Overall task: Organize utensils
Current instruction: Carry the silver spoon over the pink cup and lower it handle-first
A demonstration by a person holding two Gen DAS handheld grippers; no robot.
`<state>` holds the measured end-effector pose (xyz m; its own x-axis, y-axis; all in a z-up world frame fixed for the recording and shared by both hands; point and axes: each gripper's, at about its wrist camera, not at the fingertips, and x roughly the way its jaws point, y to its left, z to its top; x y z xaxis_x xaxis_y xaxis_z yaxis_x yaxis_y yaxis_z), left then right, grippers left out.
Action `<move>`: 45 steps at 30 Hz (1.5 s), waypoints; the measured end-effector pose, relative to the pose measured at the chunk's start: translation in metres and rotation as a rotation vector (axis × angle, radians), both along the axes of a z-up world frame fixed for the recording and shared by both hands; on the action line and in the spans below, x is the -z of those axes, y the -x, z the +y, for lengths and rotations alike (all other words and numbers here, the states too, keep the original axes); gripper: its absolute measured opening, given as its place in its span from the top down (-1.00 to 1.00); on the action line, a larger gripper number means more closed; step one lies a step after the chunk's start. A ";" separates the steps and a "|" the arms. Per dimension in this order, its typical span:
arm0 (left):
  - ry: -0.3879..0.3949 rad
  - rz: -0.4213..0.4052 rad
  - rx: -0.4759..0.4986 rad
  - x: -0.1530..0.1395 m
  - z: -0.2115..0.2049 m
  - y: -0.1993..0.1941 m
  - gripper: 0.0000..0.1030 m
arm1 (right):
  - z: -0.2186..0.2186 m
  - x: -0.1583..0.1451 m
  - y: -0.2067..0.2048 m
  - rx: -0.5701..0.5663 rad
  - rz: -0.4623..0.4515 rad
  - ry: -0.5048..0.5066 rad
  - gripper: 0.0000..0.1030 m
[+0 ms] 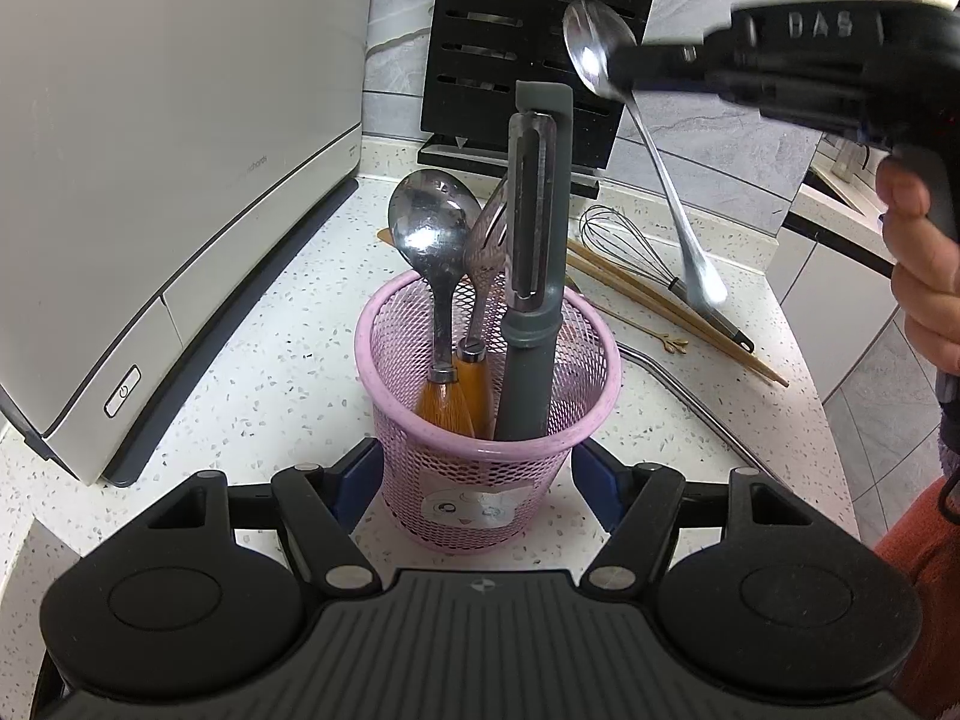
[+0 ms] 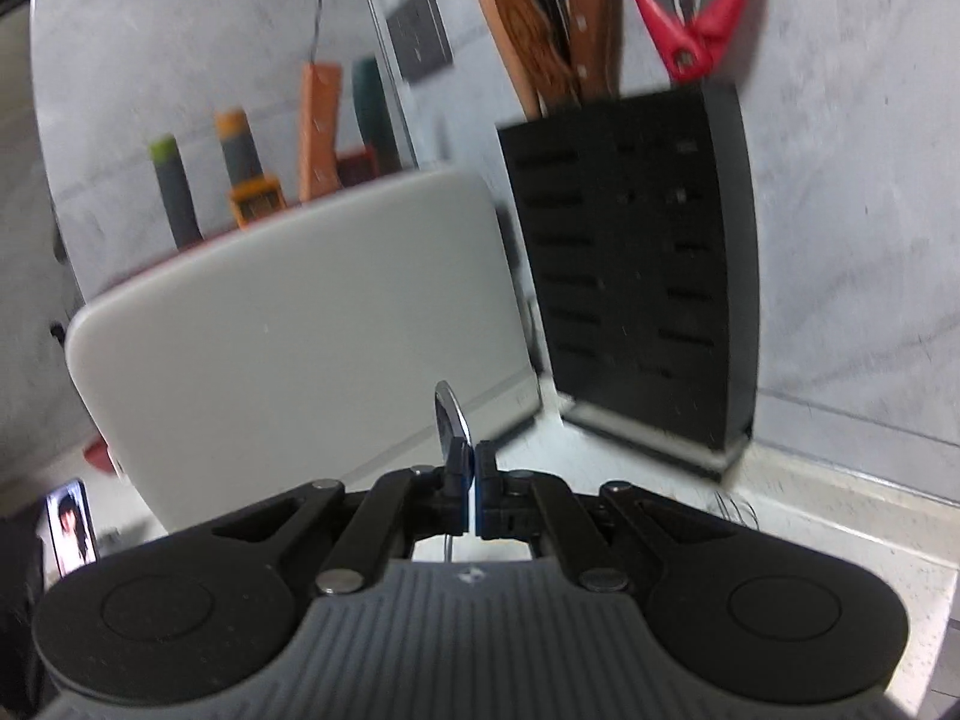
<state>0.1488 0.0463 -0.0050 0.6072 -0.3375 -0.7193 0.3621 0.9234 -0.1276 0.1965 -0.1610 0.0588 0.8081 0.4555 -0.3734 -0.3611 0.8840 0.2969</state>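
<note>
A pink mesh cup (image 1: 486, 480) stands on the speckled counter between the fingers of my left gripper (image 1: 477, 480), which closes on its sides. The cup holds a wooden-handled spoon (image 1: 429, 228), a fork (image 1: 483, 246) and a grey peeler (image 1: 534, 276). My right gripper (image 1: 624, 69) is in the air above and right of the cup, shut on a long steel spoon (image 1: 666, 180) near its bowl, handle hanging down. In the right wrist view the spoon's bowl (image 2: 450, 420) sticks up between the shut fingers (image 2: 474, 462).
A whisk (image 1: 636, 246), wooden chopsticks (image 1: 672, 306) and a small gold pick (image 1: 648, 336) lie on the counter behind the cup. A black knife block (image 1: 528, 48) stands at the back wall. A white appliance (image 1: 168, 192) fills the left. The counter edge runs along the right.
</note>
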 end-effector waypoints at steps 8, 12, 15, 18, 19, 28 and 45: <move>0.000 0.002 -0.001 0.000 0.000 0.001 -0.55 | 0.024 0.005 0.004 -0.007 -0.068 -0.067 1.00; 0.000 0.002 0.000 0.000 0.000 0.000 -0.54 | 0.033 0.012 0.003 -0.012 -0.092 -0.070 1.00; 0.000 0.003 -0.001 -0.001 0.000 -0.001 -0.53 | 0.038 0.016 0.005 -0.017 -0.116 -0.050 1.00; 0.000 0.004 -0.002 0.000 0.000 0.000 -0.53 | 0.039 0.022 0.006 -0.028 -0.109 -0.043 1.00; 0.000 0.004 -0.002 0.000 0.000 0.000 -0.53 | 0.040 0.024 0.007 -0.031 -0.107 -0.037 1.00; 0.001 0.009 -0.005 -0.001 0.000 0.001 -0.53 | 0.026 0.026 0.021 -0.088 -0.073 -0.018 1.00; -0.002 0.006 -0.007 -0.001 -0.001 -0.002 -0.53 | 0.038 0.049 0.038 -0.224 -0.060 0.213 1.00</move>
